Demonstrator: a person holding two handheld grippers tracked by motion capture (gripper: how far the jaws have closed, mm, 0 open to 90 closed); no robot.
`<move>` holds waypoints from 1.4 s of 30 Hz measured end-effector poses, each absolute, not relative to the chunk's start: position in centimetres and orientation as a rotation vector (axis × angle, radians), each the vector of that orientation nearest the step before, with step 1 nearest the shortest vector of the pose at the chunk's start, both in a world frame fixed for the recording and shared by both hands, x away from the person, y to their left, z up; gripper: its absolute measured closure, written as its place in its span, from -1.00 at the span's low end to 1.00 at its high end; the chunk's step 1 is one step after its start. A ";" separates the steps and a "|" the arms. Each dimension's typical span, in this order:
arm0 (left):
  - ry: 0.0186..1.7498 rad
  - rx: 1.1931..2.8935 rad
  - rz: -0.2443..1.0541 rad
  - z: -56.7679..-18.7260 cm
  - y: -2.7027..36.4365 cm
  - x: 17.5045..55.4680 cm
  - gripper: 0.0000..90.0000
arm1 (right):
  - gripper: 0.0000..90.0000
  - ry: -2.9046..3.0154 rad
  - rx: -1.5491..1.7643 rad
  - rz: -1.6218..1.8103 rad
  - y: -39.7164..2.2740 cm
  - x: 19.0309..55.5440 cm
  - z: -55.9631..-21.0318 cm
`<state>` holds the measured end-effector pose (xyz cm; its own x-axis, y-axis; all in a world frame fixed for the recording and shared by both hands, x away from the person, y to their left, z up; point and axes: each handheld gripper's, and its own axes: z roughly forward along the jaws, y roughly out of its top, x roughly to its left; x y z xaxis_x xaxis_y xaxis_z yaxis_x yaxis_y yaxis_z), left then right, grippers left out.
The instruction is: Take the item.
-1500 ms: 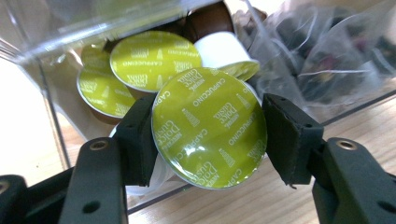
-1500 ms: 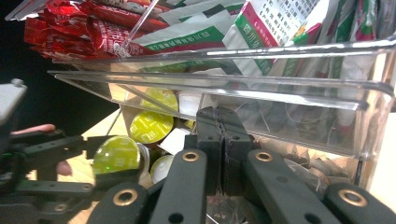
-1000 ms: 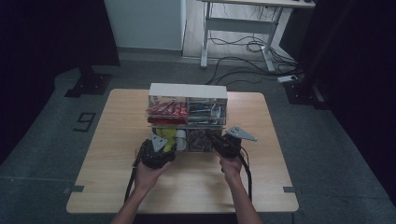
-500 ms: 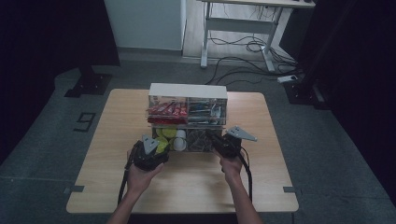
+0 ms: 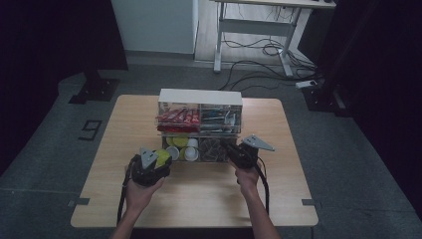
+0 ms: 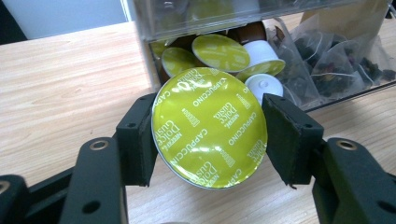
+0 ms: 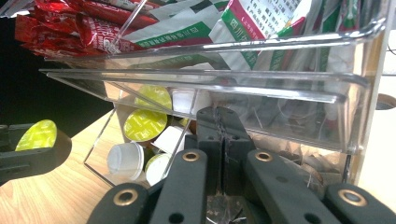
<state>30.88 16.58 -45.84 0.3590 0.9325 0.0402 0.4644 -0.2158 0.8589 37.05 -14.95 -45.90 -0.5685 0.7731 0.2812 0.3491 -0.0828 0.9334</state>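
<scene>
Your left gripper (image 6: 210, 135) has its jaws pressed on the rim of a yellow-green capsule (image 6: 209, 127), foil lid facing the camera, held just above the table (image 5: 114, 199) and just outside the drawer (image 5: 199, 149); in the high view the capsule (image 5: 162, 157) sits at about 8 o'clock from the organizer (image 5: 200, 115). The pads catch only the two edges of a round, slick lid, so the likeliest slip is the capsule pivoting between them or popping out if you swing or tilt quickly (it looks light, and the foil gives little to bite on). Squeezing harder could dent the cup instead. Your right gripper (image 7: 219, 140) has its jaws closed together, tips touching along their length, right at the clear front wall of the drawer; whether a thin edge of that wall is pinched between them I cannot tell. If it pulls or twists there, the drawer could slide farther or tip the loose capsules (image 7: 140, 123) and tea bags (image 6: 336, 65) out. For room: bare wood lies wide toward 6, 7 and 9 o'clock of the left gripper, with the near table edge well apart. At 12 to 2 o'clock the drawer lip and the upper shelf with red sachets (image 5: 174, 117) crowd in, so keep clear of that overhang.
</scene>
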 end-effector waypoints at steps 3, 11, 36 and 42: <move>1.232 1.830 0.743 -46.2 17.0 30.7 -0.10 | 0.96 1.849 1.215 1.691 -15.0 37.1 -45.9; 1.272 1.817 0.731 -47.3 18.6 30.3 -0.10 | 0.96 1.848 1.218 1.692 -15.2 37.1 -45.9; 1.431 1.808 0.703 -51.3 23.2 30.0 -0.10 | 0.96 1.840 1.224 1.696 -15.3 37.0 -45.9; 1.475 1.827 0.683 -52.2 23.8 30.4 -0.10 | 0.96 1.841 1.223 1.698 -15.3 37.0 -45.9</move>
<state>30.35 23.78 -52.16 0.2191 0.9755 -0.0179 0.6171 -0.1243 0.7770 36.98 -15.33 -45.85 -0.5644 0.7733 0.2889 0.3504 -0.0925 0.9320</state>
